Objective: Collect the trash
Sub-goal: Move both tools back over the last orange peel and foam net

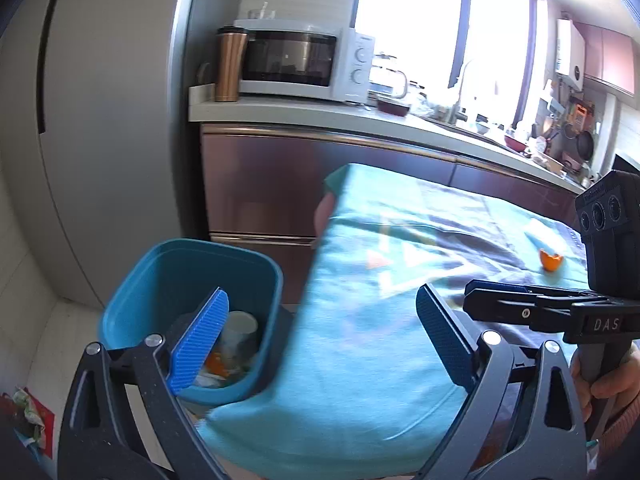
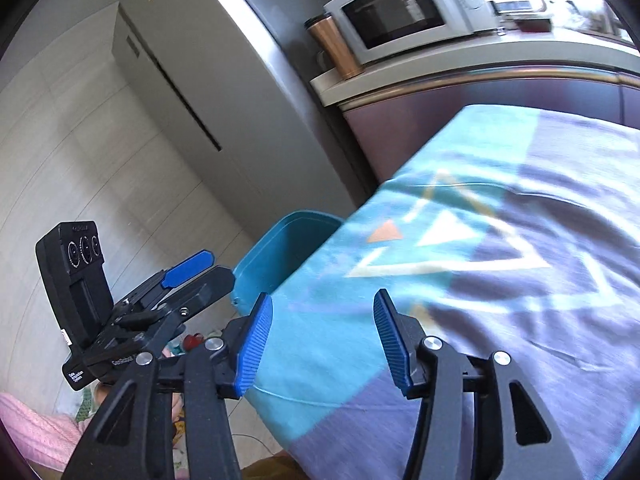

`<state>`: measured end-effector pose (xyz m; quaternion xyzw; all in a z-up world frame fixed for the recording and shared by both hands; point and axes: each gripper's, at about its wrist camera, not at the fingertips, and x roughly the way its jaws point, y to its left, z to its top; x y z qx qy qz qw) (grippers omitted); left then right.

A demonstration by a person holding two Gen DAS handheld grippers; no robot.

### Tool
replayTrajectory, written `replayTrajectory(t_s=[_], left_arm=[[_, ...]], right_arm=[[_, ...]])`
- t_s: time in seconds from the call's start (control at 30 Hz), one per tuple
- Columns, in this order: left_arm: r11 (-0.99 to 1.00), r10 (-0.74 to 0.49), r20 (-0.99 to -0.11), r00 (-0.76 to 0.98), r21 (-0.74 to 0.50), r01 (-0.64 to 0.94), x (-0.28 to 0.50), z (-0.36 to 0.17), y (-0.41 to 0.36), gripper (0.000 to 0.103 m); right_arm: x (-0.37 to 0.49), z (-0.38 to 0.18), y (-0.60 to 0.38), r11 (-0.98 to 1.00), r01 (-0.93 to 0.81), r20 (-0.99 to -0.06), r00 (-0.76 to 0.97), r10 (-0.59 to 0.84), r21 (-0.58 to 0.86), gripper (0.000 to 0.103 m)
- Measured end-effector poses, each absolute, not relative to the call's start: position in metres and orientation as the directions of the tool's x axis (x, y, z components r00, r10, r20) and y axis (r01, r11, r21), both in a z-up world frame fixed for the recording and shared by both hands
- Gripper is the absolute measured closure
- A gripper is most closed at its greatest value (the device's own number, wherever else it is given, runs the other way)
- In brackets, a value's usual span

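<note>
my left gripper (image 1: 320,332) jaws wide apart, empty, above blue bin (image 1: 120,312) by table edge. my right gripper (image 2: 320,340) also apart, empty, over tablecloth (image 2: 500,240). orange peel (image 1: 551,261) sits far across cloth, well apart from both. risk: long reach snags cloth, drags it off edge; peel may roll or slip from pads. bin holds cup, scraps. kitchen: microwave (image 1: 296,60), copper tumbler (image 1: 229,65), grey fridge (image 1: 100,120), bright window.
</note>
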<state>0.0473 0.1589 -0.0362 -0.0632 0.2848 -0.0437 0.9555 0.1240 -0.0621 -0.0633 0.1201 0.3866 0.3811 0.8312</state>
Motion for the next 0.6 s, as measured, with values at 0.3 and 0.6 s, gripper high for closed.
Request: replayTrajectory(t_s=[0.3,0.6], left_arm=[[0.971,-0.241,-0.546,0.803,-0.142,0.195,0.061,-0.034,0.091,0.010],[0.921,-0.373,-0.563,0.737,-0.128,0.369,0.086,-0.031,0.000,0.012]], right_arm=[[0.111,-0.064,-0.167,0.794,-0.365,-0.555,0.572,0.604,0.487,0.052],[0.103,-0.066,-0.256,0.832,-0.214,-0.545,0.668,0.507,0.512,0.052]])
